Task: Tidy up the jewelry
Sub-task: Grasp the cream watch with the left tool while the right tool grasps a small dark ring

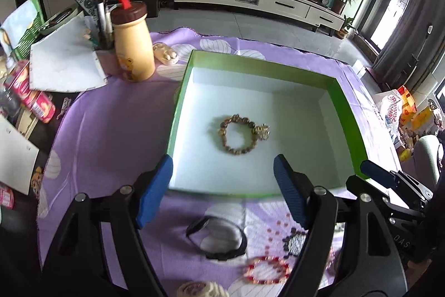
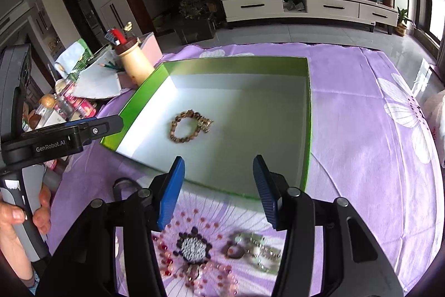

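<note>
Just under the left gripper (image 1: 222,194), whose jaws stand apart with nothing between them, a black wristband (image 1: 217,240) lies flat on the purple cloth (image 1: 111,130) that covers the bench, with a red bead bracelet (image 1: 267,273) beside it toward the right finger. Below the right gripper (image 2: 219,191), likewise released and empty, sit a brown ring (image 2: 235,251) and a pale, blurred piece of jewelry (image 2: 261,252), its kind hard to tell. These pieces look light and limp; beads are probably slippery and would roll under the pads, so a pinch across one side of a loop, straight down, seems the safest hold, while the wristband looks stiffer and could be nipped on its upright edge. Beyond both grippers stands the green box (image 1: 347,113), open, with a brown bead bracelet (image 1: 239,134) already resting on its white floor, apart from the walls.
</note>
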The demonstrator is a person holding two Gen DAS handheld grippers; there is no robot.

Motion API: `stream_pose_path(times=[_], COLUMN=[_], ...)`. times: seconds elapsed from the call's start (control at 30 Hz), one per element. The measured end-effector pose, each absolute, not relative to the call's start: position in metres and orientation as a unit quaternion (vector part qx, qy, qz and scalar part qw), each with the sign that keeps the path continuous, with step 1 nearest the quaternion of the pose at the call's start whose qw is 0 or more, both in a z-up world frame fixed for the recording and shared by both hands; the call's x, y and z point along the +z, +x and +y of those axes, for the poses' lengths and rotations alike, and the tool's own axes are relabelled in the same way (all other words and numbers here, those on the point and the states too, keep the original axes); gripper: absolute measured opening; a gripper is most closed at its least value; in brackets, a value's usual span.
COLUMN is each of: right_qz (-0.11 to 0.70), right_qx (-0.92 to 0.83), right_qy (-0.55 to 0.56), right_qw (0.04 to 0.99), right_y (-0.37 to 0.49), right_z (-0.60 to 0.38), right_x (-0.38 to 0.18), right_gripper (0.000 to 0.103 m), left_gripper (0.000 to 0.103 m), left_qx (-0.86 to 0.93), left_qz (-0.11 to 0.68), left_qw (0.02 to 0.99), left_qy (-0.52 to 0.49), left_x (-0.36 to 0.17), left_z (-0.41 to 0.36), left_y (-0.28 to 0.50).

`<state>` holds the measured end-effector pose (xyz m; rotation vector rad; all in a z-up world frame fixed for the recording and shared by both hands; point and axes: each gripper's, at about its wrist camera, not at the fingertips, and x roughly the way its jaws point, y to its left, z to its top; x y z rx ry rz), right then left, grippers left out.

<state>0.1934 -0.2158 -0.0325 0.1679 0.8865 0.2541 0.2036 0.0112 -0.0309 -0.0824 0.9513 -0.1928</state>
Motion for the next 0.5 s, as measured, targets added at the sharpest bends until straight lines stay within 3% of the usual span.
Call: stream_pose_path(times=[0.5], right_qz=[0.459], right_qx=[0.161], right_qy=[0.060], right_qw=[0.872], right_y=[0.126], right_z=[-0.187], right_x=[-0.056], right_gripper=[0.052], left_gripper=[0.076], left_qx=[-0.082], left_qz=[0.491], left_qw=[0.865], left_qy=[-0.065], left_x=[-0.071], left_z=[0.067], left_y=[0.111])
